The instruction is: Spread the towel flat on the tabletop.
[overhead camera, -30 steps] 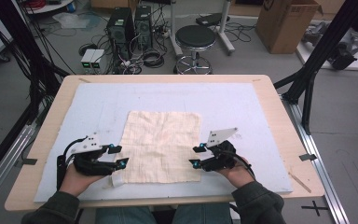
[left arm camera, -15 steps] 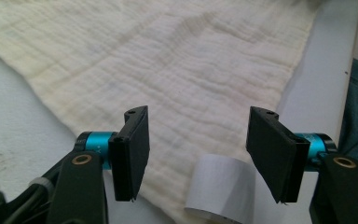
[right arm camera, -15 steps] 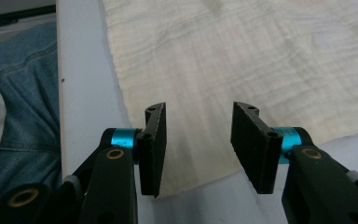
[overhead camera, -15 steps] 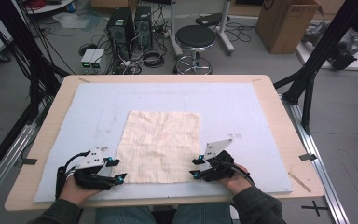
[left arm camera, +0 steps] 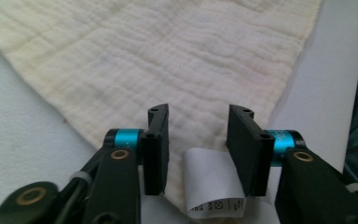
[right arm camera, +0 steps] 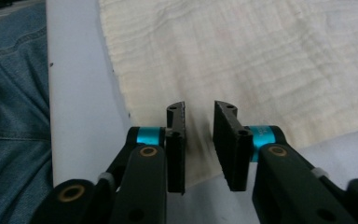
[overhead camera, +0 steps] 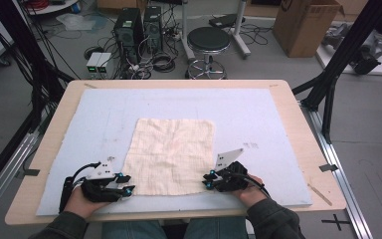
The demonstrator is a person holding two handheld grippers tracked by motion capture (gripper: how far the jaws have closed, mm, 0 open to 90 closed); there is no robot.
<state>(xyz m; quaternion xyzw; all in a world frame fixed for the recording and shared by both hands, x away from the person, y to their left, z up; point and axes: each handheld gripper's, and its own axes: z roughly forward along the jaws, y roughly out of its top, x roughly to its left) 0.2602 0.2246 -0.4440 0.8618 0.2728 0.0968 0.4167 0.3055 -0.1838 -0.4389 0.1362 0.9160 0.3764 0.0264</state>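
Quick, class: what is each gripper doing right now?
Left gripper: open, just closing around the cloth corner with its tag.
Right gripper: open, just closing over the cloth edge.

You get even, soft overhead light with no glare; the cloth (overhead camera: 171, 154) casts hardly any shadow. Both gripper views blur slightly and darken between the jaws.

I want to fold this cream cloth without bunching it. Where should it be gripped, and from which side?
Probably at the two near corners of the cloth, coming in low from the table's near edge: it lies flat, so only the thin corners give the jaws something to pinch. The white label marks the left one.
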